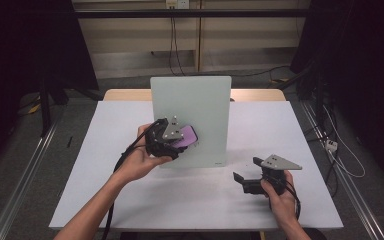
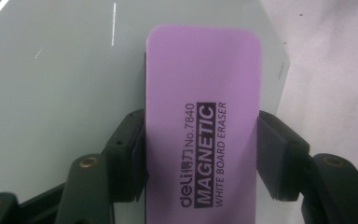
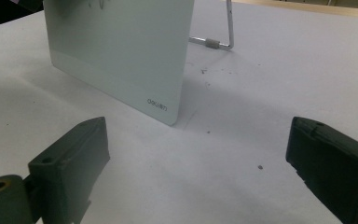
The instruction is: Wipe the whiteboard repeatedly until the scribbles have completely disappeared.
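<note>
Left gripper (image 1: 176, 142) clamped on purple eraser (image 2: 200, 116) by its long sides, held against upright whiteboard (image 1: 190, 100) near table's (image 1: 105, 165) middle. Probably light and stiff-backed, slick on top; best gripped mid-length across those sides. Right gripper (image 1: 240, 179), jaws wide and empty, rested toward front right edge.

Purple magnetic whiteboard eraser (image 2: 203, 126), rounded corners — black lettering, flat against upright glass board (image 1: 195, 100)
</note>
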`<state>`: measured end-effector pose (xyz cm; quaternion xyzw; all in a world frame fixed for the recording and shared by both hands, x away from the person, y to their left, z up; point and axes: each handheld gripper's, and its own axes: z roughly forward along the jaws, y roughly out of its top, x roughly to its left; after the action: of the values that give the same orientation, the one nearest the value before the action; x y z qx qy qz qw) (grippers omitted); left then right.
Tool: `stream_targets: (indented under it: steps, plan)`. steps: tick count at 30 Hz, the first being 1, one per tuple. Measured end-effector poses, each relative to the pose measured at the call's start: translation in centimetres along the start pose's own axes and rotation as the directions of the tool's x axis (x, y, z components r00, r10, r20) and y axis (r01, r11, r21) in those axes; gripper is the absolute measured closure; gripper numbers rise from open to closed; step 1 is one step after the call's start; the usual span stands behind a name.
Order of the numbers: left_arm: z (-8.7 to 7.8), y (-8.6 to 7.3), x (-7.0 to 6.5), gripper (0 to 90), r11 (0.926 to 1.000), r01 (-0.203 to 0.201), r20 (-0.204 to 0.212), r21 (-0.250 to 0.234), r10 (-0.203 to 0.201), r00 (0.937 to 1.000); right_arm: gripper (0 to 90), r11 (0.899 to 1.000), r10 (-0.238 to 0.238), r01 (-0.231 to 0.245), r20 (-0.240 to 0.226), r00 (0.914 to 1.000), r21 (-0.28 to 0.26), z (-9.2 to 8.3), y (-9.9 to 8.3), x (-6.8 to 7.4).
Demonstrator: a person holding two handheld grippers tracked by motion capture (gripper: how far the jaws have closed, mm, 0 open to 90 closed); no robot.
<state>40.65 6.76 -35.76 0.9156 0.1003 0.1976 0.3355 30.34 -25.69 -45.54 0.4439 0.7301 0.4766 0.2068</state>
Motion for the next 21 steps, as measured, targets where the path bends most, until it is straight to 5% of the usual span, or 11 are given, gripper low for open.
stream_targets:
  steps: [14, 21]
  plan:
    - [2.6, -1.3, -2.5, 41.0, 0.9951, -0.044, 0.076, 0.089, 0.038, 0.9964, 5.8, 1.0, -0.005, 0.005, -0.005, 1.0, 0.003, 0.0, 0.0, 0.1]
    - [4.3, -1.3, -3.7, 41.0, 0.9789, -0.115, 0.153, 0.169, 0.089, 0.9843, 5.8, 1.0, -0.002, 0.002, 0.0, 1.0, 0.002, 0.0, 0.0, 0.1]
